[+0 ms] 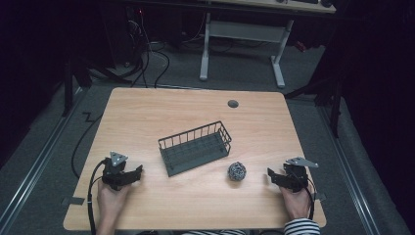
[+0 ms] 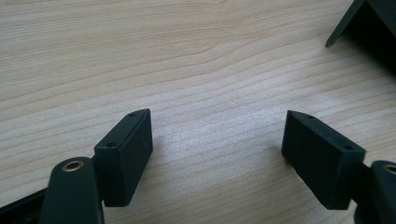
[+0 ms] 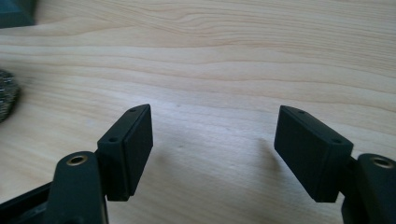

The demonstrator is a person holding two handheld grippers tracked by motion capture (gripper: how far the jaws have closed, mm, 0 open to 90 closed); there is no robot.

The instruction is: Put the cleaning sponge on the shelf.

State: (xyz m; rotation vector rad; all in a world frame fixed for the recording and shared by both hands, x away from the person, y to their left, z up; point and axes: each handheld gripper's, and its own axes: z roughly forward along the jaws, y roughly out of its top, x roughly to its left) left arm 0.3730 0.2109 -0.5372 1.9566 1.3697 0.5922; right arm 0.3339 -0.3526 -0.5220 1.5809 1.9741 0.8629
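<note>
A dark wire basket (image 1: 195,147) stands in the middle of the wooden table (image 1: 147,112), and its corner (image 2: 369,23) shows at the top right of the left gripper view. A steel-wool ball (image 1: 237,172) lies just right of the basket, nearer the front edge; its rim (image 3: 7,100) peeks in at the left edge of the right gripper view. My left gripper (image 1: 134,172) rests low at the front left, open, with bare wood between its jaws (image 2: 217,140). My right gripper (image 1: 272,175) sits at the front right, open over bare wood (image 3: 212,140), a short way right of the ball.
A round cable hole (image 1: 233,104) lies near the table's far edge. Beyond the table a white desk frame (image 1: 242,46) stands on grey floor with loose cables (image 1: 147,58). A person's hands (image 1: 110,200) hold both grippers at the front edge.
</note>
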